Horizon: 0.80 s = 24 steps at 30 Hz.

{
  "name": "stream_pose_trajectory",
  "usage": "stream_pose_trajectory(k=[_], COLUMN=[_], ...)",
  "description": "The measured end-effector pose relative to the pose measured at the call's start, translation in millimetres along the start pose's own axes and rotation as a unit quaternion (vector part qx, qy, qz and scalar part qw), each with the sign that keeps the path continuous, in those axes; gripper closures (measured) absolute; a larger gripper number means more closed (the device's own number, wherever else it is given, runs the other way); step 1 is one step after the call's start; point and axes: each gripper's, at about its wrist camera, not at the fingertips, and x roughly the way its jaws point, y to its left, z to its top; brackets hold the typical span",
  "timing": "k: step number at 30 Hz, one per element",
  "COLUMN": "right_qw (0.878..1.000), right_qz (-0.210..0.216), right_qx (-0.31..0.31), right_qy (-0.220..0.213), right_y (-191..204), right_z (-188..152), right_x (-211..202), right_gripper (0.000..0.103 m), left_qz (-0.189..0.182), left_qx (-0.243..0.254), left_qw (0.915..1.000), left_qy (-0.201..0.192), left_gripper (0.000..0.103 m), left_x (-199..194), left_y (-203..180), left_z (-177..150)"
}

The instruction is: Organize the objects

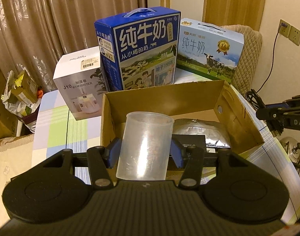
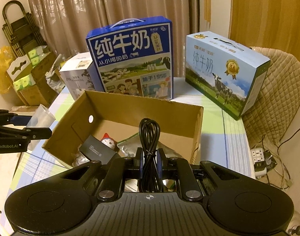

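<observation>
My left gripper (image 1: 145, 154) is shut on a clear plastic cup (image 1: 146, 145) and holds it upright above the near edge of an open cardboard box (image 1: 163, 96). My right gripper (image 2: 150, 162) is shut on a coiled black cable (image 2: 149, 137) and holds it over the near side of the same box (image 2: 142, 106). Inside the box lie a silver foil pouch (image 1: 201, 131), a black case (image 2: 96, 153) and a small red and white figure (image 2: 108, 140). The left gripper and its cup (image 2: 40, 122) show at the left in the right wrist view.
Behind the box stand a dark blue milk carton (image 1: 146, 53), a light blue milk carton (image 1: 209, 51) and a white humidifier box (image 1: 79, 78) on the checked tablecloth (image 1: 55, 127). A quilted chair (image 2: 278, 90) is at the right. Cardboard boxes and clutter (image 2: 27, 72) lie left of the table.
</observation>
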Motion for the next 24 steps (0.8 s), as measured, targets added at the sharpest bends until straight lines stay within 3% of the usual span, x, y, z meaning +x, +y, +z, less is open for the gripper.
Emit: stream_pose_trajectory(k=[24], right_qw=[1.0], right_qz=[0.002], right_qx=[0.007], right_qy=[0.015], right_y=[-1.5], right_z=[9.3], right_x=[30.9], right_gripper=[0.093], left_qz=[-0.004], left_qx=[-0.025], left_qw=[0.9996], left_qy=[0.011], left_gripper=[0.054], left_x=[39.5], left_y=[20.3], left_z=[11.7])
